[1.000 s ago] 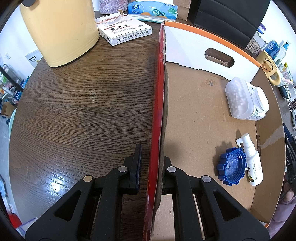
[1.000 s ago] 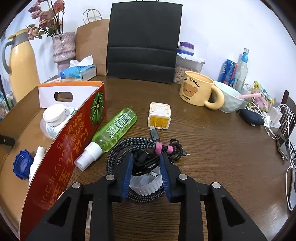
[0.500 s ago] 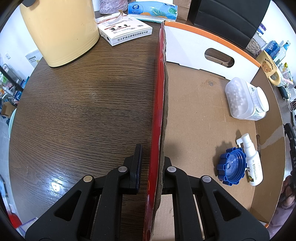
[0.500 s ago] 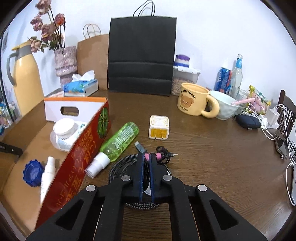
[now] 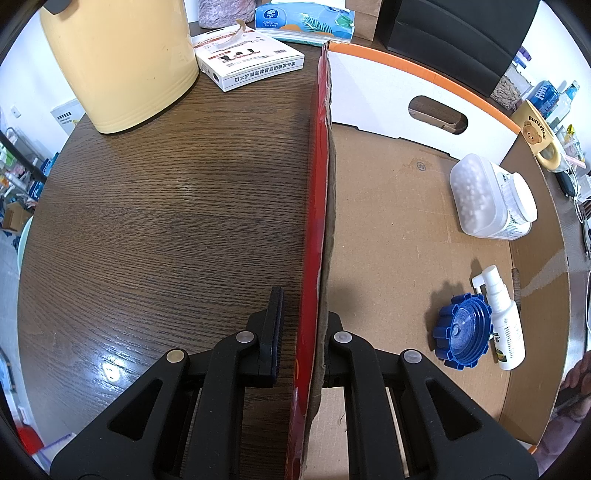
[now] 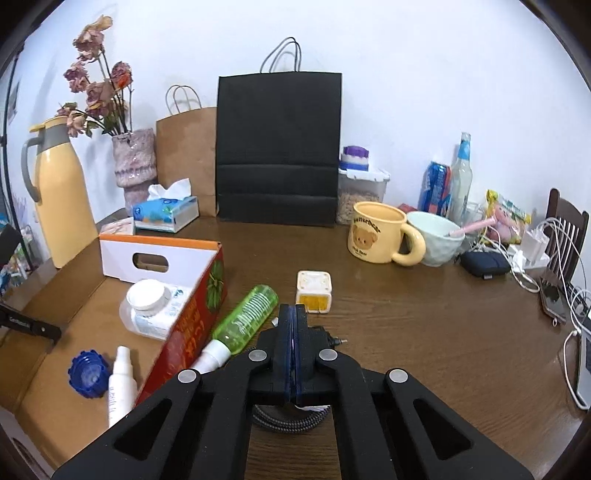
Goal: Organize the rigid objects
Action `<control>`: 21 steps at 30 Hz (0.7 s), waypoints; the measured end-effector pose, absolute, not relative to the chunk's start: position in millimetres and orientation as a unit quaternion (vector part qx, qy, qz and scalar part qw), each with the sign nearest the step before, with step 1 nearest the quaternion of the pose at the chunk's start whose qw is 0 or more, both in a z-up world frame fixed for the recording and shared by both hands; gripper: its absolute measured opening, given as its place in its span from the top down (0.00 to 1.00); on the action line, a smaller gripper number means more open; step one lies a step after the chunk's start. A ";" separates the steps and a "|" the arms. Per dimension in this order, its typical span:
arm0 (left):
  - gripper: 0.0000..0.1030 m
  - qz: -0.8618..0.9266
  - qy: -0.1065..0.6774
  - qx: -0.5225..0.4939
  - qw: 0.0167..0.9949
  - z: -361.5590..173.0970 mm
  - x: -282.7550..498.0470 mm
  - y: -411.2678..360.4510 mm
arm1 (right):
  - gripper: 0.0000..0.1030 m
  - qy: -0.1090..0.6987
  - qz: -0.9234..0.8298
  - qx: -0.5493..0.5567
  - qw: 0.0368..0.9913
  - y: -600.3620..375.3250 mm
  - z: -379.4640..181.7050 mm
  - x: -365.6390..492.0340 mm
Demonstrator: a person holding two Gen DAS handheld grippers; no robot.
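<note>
My left gripper straddles the red side wall of a cardboard box, one finger outside and one inside, with a small gap on the outer side. In the box lie a white-capped jar, a blue cap and a small white spray bottle. My right gripper has its pads pressed together above a coiled braided cable with a white object; whether they pinch anything is hidden. A green spray bottle and a white-and-yellow charger cube lie on the table beside the box.
A yellow thermos, a white carton and a tissue pack stand beyond the box. Right wrist view: black paper bag, bear mug, bowl, bottles, cables and a phone at the right edge.
My right gripper closed from open around the white object to pads pressed together, and it rose, so the table objects sit lower and farther. The left gripper stayed still.
</note>
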State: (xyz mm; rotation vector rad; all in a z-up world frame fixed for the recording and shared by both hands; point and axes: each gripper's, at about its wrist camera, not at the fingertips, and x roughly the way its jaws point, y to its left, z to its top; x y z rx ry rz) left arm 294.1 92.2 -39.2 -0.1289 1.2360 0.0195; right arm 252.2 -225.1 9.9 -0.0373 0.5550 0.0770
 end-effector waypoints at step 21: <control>0.93 0.009 0.579 -0.060 0.813 -39.1 294.1 92.0 | 0.34 0.360 0.015 -0.004 0.933 -237.1 -27.4 272.5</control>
